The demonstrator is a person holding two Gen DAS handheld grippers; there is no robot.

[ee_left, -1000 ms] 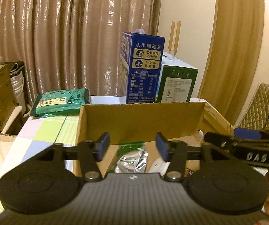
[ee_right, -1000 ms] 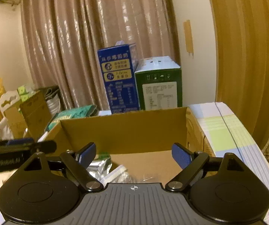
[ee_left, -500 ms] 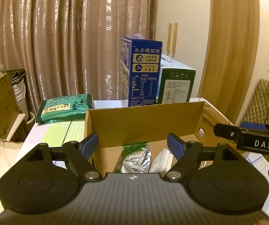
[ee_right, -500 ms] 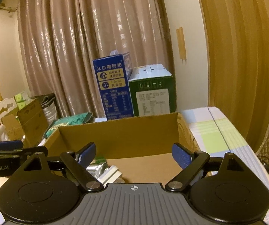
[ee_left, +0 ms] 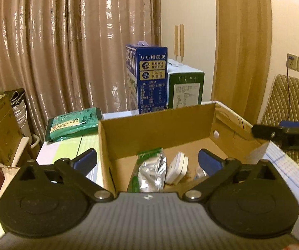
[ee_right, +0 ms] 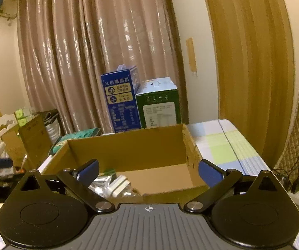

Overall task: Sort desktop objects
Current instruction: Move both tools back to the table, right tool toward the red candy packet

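Left wrist view: your left gripper (ee_left: 147, 161) hangs just above the near edge of the cardboard box (ee_left: 157, 123), its blue-padded fingers (ee_left: 86, 161) spread wide with nothing between them. Inside the box, a crinkled silver foil pouch (ee_left: 152, 171) with a green top leans beside a white rectangular case (ee_left: 177, 169), the two touching or nearly so; something small lies by the right pad, too blurred to name. A green packet (ee_left: 73, 124) lies flat on the checked tablecloth (ee_left: 60, 152) just outside the box's left wall, apparently not yet sorted. Behind the box stand a blue milk carton (ee_left: 149, 81) and a green carton (ee_left: 185, 89), side by side against the curtain (ee_left: 66, 52).

From the right wrist view, your right gripper (ee_right: 148, 171) is equally wide open and empty, poised over the box's near rim, with the right half of the box floor bare.

The foil pouch looks light, soft and slick: it would probably crumple and slide under a pinch at its belly, so take it at the flat sealed edge near the green top. The white case appears rigid and smooth; close across its narrow sides, squarely, or it may squirt out. The green packet seems a pliable flat bag, likely to sag if lifted by one corner; a grip along a long edge near its middle should carry it level into the box.
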